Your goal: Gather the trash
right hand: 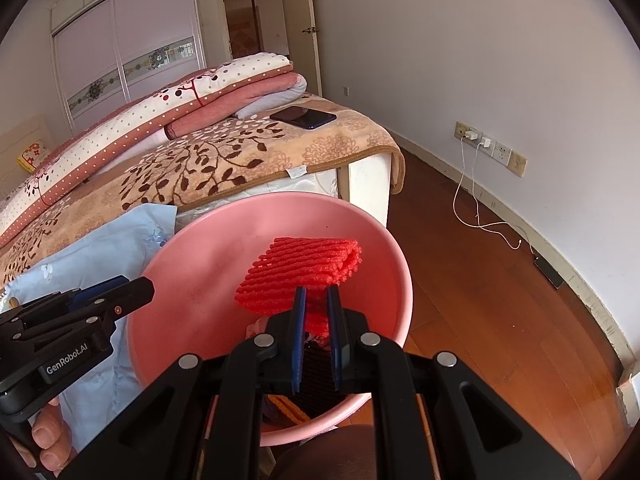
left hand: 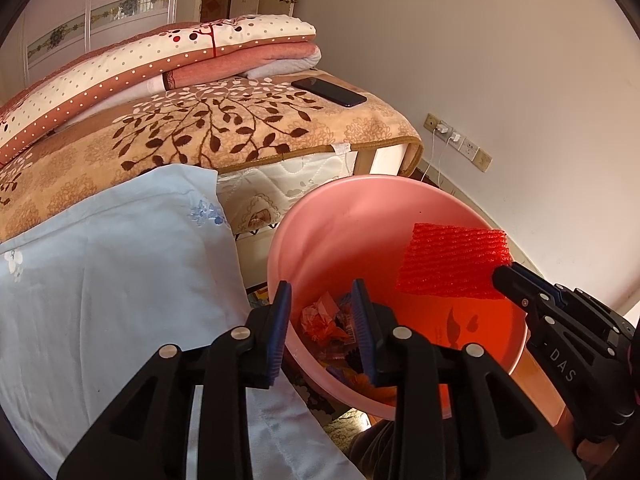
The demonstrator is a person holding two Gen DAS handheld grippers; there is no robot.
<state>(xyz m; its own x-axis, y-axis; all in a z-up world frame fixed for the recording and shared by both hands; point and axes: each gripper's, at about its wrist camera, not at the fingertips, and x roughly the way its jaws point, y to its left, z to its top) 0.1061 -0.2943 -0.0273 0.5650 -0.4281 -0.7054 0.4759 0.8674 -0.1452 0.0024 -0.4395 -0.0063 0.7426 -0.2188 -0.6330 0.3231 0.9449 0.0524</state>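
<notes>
A pink plastic bin (left hand: 360, 208) stands beside the bed, with crumpled wrappers (left hand: 326, 320) at its bottom; it also shows in the right wrist view (right hand: 200, 300). My right gripper (right hand: 317, 296) is shut on a red foam fruit net (right hand: 304, 272) and holds it over the bin's opening. The net (left hand: 452, 260) and the right gripper (left hand: 506, 276) show at the right in the left wrist view. My left gripper (left hand: 322, 292) is open and empty above the bin's left rim. It appears at the left in the right wrist view (right hand: 132, 288).
A bed with a leaf-patterned blanket (left hand: 224, 128), folded quilts (left hand: 160, 64) and a dark phone (left hand: 329, 92) lies behind the bin. A light blue pillowcase (left hand: 112, 264) lies at the left. Wall sockets with chargers and cables (right hand: 480, 148) are at the right above wooden floor (right hand: 500, 300).
</notes>
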